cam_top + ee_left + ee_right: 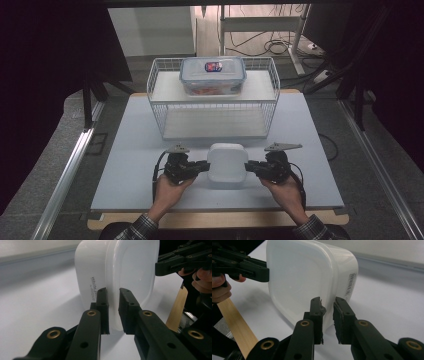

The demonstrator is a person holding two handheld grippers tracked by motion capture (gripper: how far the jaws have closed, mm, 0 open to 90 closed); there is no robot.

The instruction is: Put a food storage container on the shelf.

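White plastic container [227, 162], lidded, sits at the near middle of the pale table [125, 160], just in front of a white wire basket [165, 107]. Left gripper [204, 167] meets its left side, right gripper [248, 168] its right. In the left gripper view the jaws stand narrowly apart, pinching the container's lid rim [113, 290]. In the right gripper view the jaws, also narrowly parted, close on the rim at the opposite edge; a barcode label [349, 285] runs down the container wall. On the basket's upper shelf rests a clear, blue-lidded box [212, 75].
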